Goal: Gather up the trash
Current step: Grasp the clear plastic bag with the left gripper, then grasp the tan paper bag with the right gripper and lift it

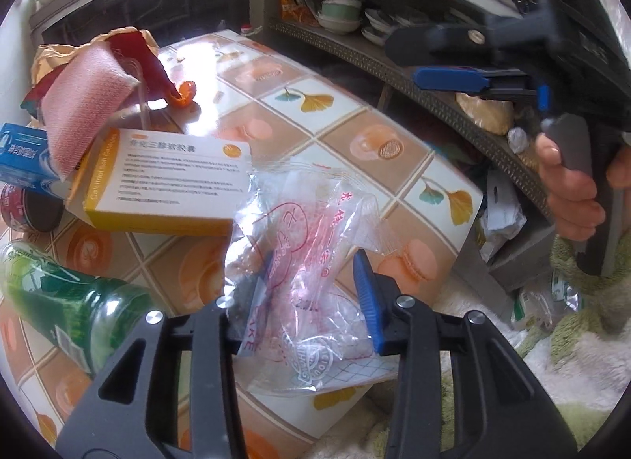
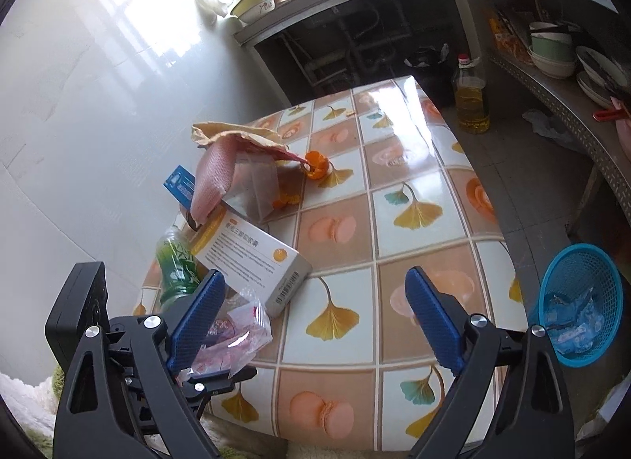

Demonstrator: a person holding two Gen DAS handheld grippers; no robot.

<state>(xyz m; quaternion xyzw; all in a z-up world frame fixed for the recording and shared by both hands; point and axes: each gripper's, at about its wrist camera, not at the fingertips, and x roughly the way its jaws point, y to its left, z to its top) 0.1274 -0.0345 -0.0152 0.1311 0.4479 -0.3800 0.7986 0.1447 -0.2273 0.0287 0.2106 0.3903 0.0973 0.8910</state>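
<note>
On the left of my table (image 2: 414, 222) I count one green bottle (image 1: 75, 301) lying on its side, one blue box (image 1: 19, 159), one round tin (image 1: 27, 208), one pink sponge (image 1: 84, 111) and one white and yellow medicine box (image 1: 165, 182). The tin is mostly hidden under the blue box, so I cannot read it. The green bottle is blurry and its top is cut off at the edge of the left view.

Next comes one clear plastic bag (image 1: 311, 261) with red writing. My left gripper (image 1: 315, 289) is clenched on it, one blue pad on each side, near the front edge of the table. The bag is crumpled, so I cannot tell what is inside it.

Farther back I see one piece of orange peel (image 2: 315, 165) beside some brown paper (image 2: 236, 133).

My right gripper (image 2: 315, 313) is released, with its two blue pads far apart over bare table and nothing between them. In the left view, a hand (image 1: 572, 190) holds its handle.

On the far right sits one blue mesh basket (image 2: 579, 301) on the floor, just beside the table. It holds some blue wrappers, too small for me to count. One bottle of yellow oil (image 2: 471, 100) stands behind the table.
</note>
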